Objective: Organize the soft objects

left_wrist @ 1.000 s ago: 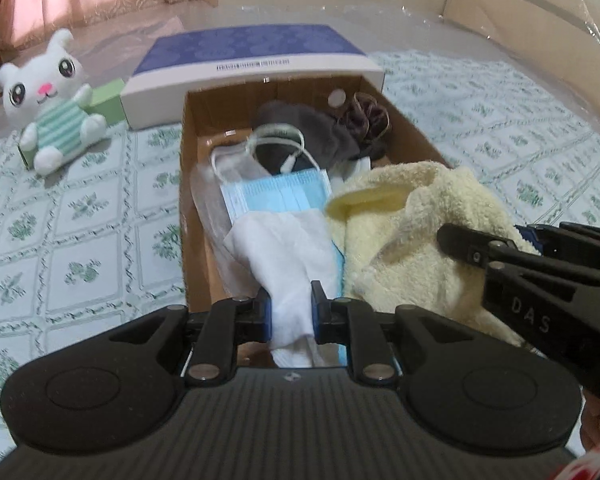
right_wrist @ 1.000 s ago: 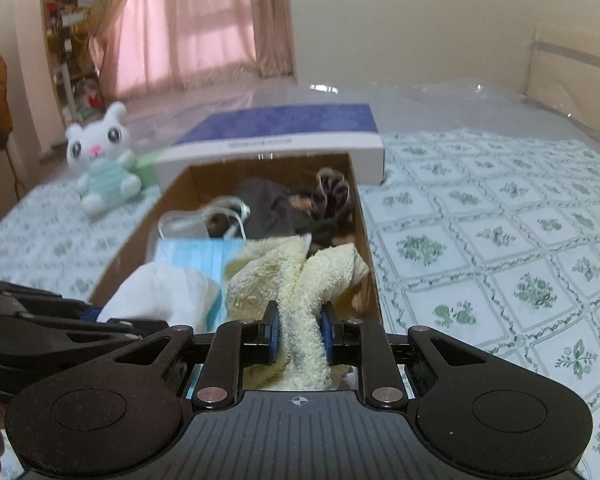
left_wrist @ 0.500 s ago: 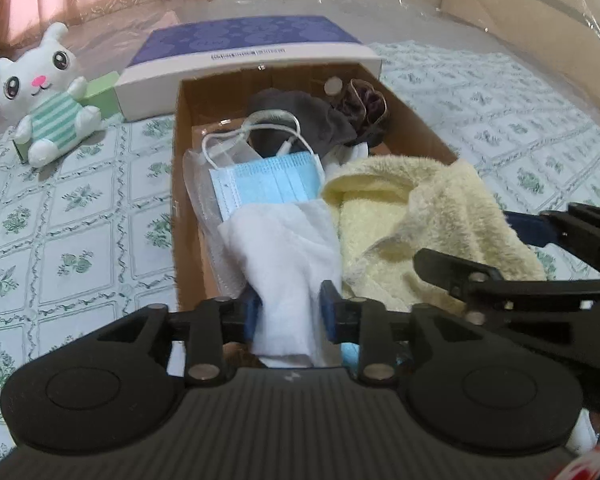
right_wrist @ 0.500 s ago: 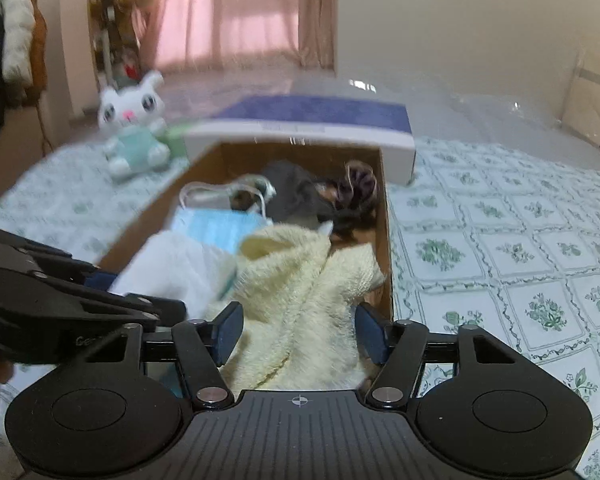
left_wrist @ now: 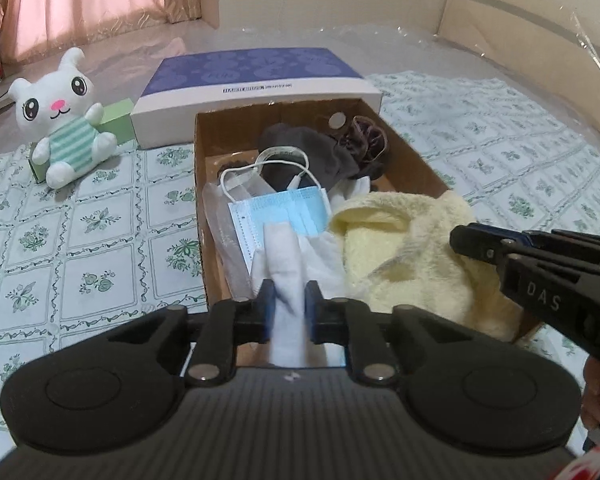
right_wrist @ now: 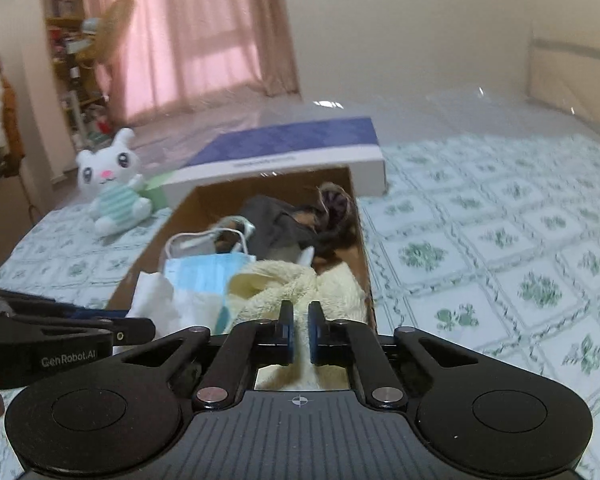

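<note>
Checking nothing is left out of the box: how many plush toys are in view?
1: the white plush bunny sits on the bedspread left of the box, against a green block. Others may be buried in the box.

— Fluffy, rough terry on the yellow towel [left_wrist: 416,248]; plain brown cardboard on the box [left_wrist: 202,184], matt.
— Thin pleated fabric on the blue mask [left_wrist: 288,212]; smooth white cloth [left_wrist: 286,264]. Plush on the toy rabbit [left_wrist: 62,128]. Matt black plastic on the left hand-held gripper [left_wrist: 287,308].

Black hand-held gripper [left_wrist: 288,310], blue finger pads [left_wrist: 266,312], silver pivot screws, ribbed housing — white "DAS", "GenRobot.AI" lettering
</note>
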Available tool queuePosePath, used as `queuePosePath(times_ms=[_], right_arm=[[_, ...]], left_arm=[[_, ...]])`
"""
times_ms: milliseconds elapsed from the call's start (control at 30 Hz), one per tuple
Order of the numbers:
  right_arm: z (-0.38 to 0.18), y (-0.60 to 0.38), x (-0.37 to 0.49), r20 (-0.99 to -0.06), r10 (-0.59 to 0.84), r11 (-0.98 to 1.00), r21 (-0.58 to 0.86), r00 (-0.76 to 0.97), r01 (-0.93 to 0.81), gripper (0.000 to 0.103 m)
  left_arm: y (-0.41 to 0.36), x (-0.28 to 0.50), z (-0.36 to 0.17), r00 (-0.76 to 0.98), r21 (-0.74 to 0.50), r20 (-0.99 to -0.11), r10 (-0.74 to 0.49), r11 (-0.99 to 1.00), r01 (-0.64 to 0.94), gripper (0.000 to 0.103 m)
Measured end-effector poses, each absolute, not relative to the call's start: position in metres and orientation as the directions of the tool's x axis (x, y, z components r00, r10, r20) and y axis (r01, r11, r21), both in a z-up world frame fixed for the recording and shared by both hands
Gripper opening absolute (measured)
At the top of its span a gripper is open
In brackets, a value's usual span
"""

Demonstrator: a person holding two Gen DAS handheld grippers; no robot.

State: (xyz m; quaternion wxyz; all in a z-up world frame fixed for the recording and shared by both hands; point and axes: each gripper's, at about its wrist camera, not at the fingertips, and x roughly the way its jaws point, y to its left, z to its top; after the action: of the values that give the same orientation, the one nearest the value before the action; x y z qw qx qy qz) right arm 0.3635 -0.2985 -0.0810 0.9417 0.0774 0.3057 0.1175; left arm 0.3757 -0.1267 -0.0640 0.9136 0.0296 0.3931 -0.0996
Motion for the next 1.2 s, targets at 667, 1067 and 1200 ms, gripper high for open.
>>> queuePosePath(times_ms=[667, 1067, 1200], right_arm=[[-0.087, -0.285, 0.371, -0.670, 0.233, 0.972, 0.146, 0.704, -0.183, 0.019], [-0.045, -0.295, 0.312, -0.582, 0.294, 0.953, 0.242, 0.758, -0.184, 0.071], [-0.035, -0.297, 0.290, -0.571, 0.284, 0.953, 0.258, 0.770, -0.159, 0.077]], left_arm=[[-0.136, 0.388, -0.082, 0.634, -0.001, -0.758, -0.153, 0.972, 0.233, 0.017], [-0.120, 0.335, -0.035, 0.680, -0.056, -0.703, -0.209, 0.969, 0.240, 0.046], [-0.114, 0.315, -0.023, 0.689, -0.074, -0.690, -0.221, 0.969, 0.237, 0.050]])
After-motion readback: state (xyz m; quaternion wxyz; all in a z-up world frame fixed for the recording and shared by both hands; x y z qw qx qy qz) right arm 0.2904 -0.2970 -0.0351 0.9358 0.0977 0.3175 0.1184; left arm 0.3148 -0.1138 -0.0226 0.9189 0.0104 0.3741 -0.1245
